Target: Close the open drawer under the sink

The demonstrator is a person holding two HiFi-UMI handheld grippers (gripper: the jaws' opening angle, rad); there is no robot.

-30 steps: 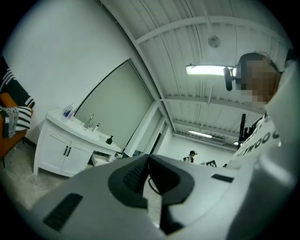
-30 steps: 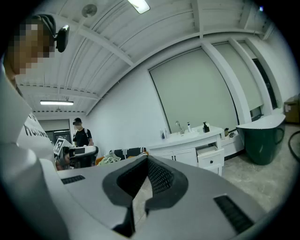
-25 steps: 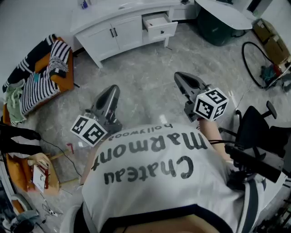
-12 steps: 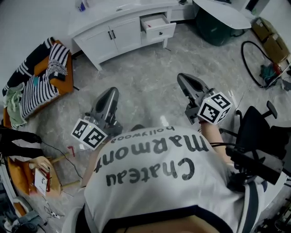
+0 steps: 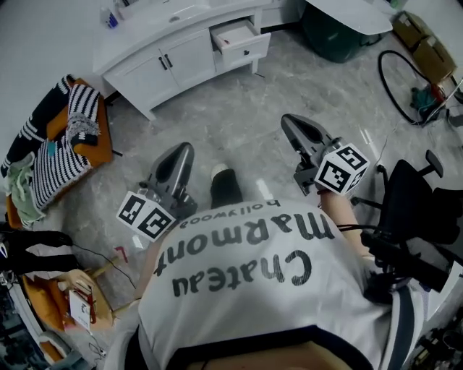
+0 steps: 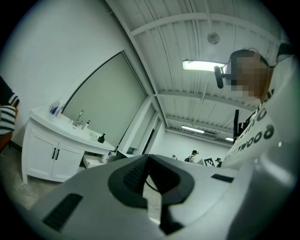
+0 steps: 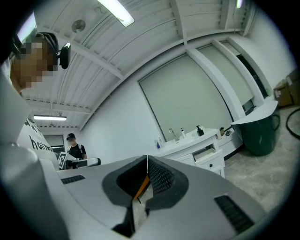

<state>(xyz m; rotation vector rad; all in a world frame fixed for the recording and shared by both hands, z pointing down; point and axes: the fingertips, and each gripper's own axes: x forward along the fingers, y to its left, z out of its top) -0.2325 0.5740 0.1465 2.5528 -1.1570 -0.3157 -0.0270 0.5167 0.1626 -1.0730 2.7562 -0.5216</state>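
Fingers first: the left gripper [image 6: 148, 158] has its smooth grey fingers [image 6: 123, 177] pressed tip to tip, with nothing between them. It's the same on the right gripper [image 7: 147, 160], whose ribbed dark pads [image 7: 162, 178] meet in a thin seam and hold nothing.

Moving out to the head view, both grippers sit mid-frame over a grey marbled floor [image 5: 239, 123], each carrying a cube of black-and-white square markers.

Now the drawer [image 5: 239, 37]. It's at the upper middle of the frame, pulled out of the white sink cabinet [image 5: 155, 61] and well apart from both grippers. It's a plain white box with a dark knob on its front, and the part of its inside that shows is pale. Beside it the cabinet has two doors with dark bar handles, and a blue bottle [image 5: 108, 18] stands on top.

At the upper right, a dark green bin [image 5: 336, 40] sits under a white round desk [image 5: 354, 14], its contents hidden. Cardboard boxes [image 5: 423, 47] lie at the far upper right.

At the bottom of the frame, the white shirt [image 5: 253, 303] carries upside-down print reading "Chateau Marmont hollywood".
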